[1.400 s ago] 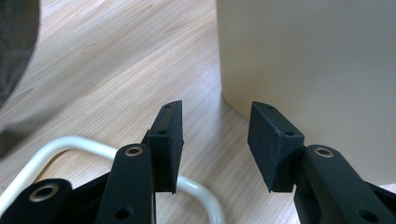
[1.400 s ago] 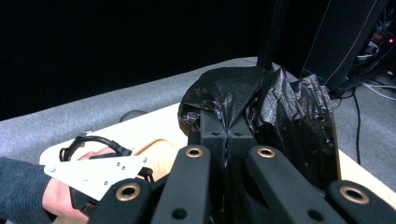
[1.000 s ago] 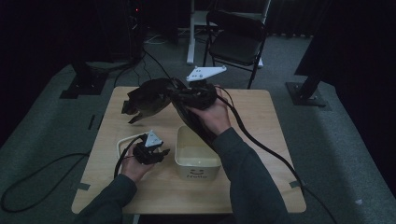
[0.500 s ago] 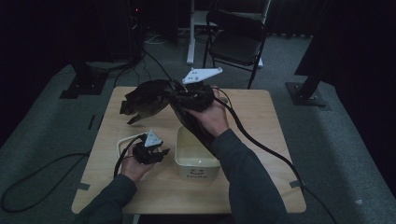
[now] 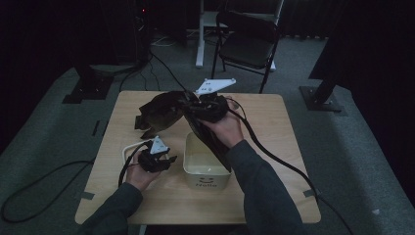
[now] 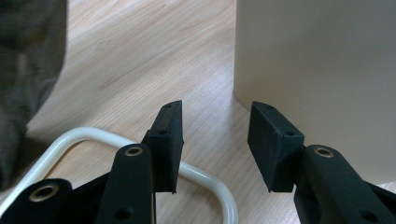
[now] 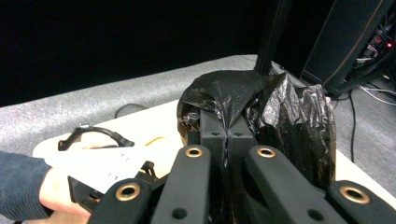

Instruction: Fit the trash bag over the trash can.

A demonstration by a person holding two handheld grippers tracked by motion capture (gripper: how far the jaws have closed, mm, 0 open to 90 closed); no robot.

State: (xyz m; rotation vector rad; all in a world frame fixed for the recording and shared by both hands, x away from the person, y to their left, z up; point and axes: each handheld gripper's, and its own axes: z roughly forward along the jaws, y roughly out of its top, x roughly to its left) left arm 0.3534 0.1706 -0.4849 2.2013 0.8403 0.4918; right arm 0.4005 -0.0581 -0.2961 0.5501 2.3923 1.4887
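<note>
Above the counter (image 5: 147,205), right gripper (image 7: 227,135) fingers pinch the black plastic bag (image 7: 280,116): limp, slippery, best gripped at bunched rim; left gripper (image 6: 217,140) fingers wide, empty.

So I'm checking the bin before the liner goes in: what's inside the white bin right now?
The white bin looks bare where its pale inner wall shows. The black bag, pinched in the right gripper, hangs down over its right side, hiding that part of the inside.

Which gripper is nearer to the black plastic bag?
Right. The right gripper is shut on the black plastic bag above the table; the left gripper rests open lower down, beside the cream bin.
</note>
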